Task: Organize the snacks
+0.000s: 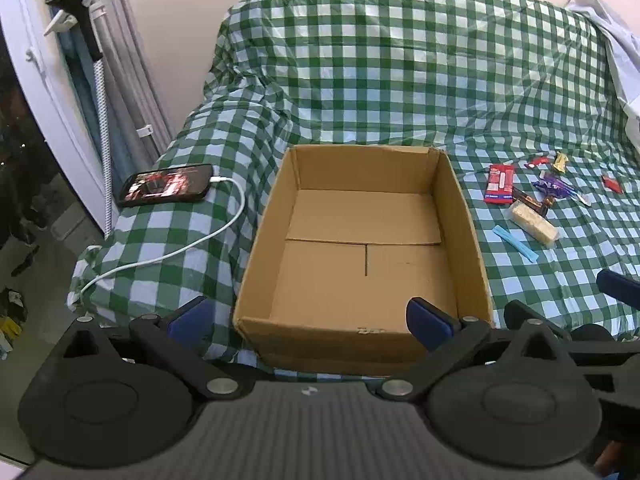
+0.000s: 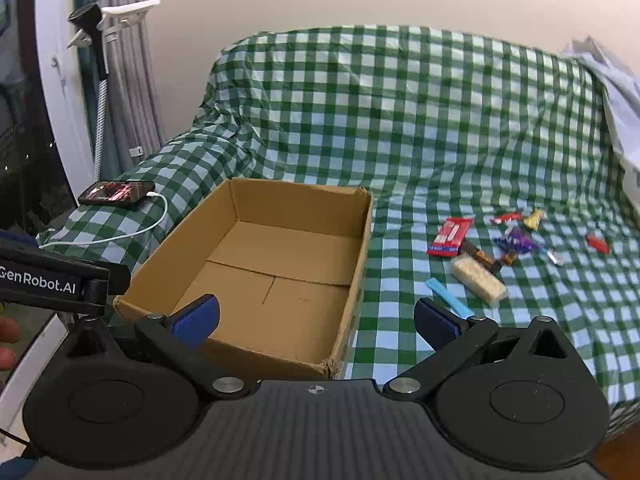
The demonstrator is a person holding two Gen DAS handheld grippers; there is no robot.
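On checked cloth [image 1: 400, 80]: empty box [image 1: 360, 240] | snacks [image 1: 532, 200] right | phone [image 1: 168, 184] left | both tongs [image 1: 308, 316] [image 2: 316, 318] wide

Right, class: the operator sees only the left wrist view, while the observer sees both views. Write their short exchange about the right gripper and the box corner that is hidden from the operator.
Operator: I can see only one blue pad of the right gripper. Is it open?
Observer: Yes. The right gripper is open, with nothing between its fingers.
Operator: My own finger hides the near right corner of the cardboard box. What state is it in?
Observer: On the cardboard box, that corner is torn and frayed.
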